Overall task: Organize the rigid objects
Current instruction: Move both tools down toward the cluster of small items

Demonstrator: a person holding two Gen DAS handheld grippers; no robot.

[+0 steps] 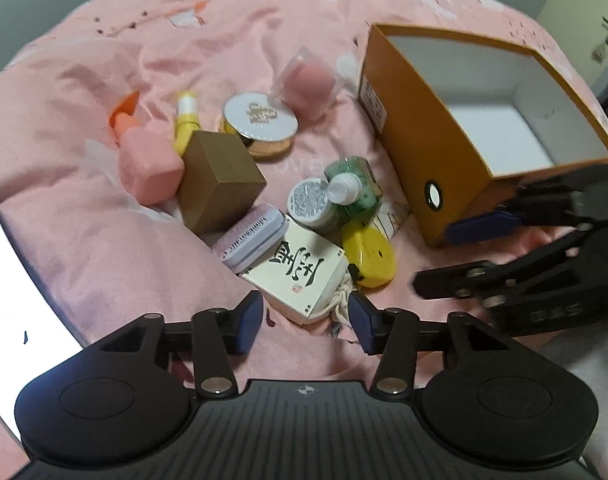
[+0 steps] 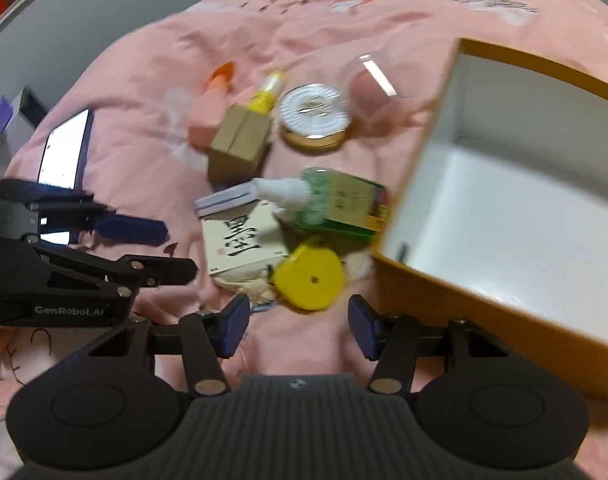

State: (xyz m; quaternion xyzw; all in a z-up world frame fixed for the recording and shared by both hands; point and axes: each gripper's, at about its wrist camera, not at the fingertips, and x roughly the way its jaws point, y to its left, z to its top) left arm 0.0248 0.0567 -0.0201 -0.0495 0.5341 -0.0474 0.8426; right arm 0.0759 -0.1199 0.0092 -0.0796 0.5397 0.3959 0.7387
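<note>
Both claws released, nothing between the pads, hovering over the bed and angled down at the pile.

Left claw (image 1: pixel 305 322): half-spread. The white calligraphy box (image 1: pixel 298 274) lies just ahead of its fingertips, corner toward the gap, resting on a small drawstring pouch (image 1: pixel 337 300). Judged: light cardboard, stiff but crushable; take it across two flat sides, not corner to corner. Soft bedding underneath, so it may tip when pushed.

Right claw (image 2: pixel 298 326): half-spread as well. The yellow tape-measure-like case (image 2: pixel 307 276) sits just beyond its gap, slightly left of centre. Judged: hard plastic, rounded and a bit slick; pinch across the flat faces or narrow width.

Next out: tin with barcode label (image 1: pixel 250 236) touching the white box, then green spray bottle (image 1: pixel 353 190) and a small white jar (image 1: pixel 309 202) lying together. Bottle probably liquid-filled, heavier, rolls; grab the body, not the cap.

Mid pile: brown cardboard cube (image 1: pixel 218 182) beside a pink squarish bottle (image 1: pixel 148 168) and yellow tube (image 1: pixel 186 124). Behind them, a round gold compact (image 1: pixel 260 124), likely fragile with a slippery lid, and a pink sponge in clear packaging (image 1: pixel 304 84), the one soft item.

Right side: open orange box (image 1: pixel 403 120), white inside, empty as far as visible; presumably the destination. The right claw's far finger is close to its near corner; contact unclear.

Everything rests on the pink bedsheet (image 1: pixel 84 240).
</note>
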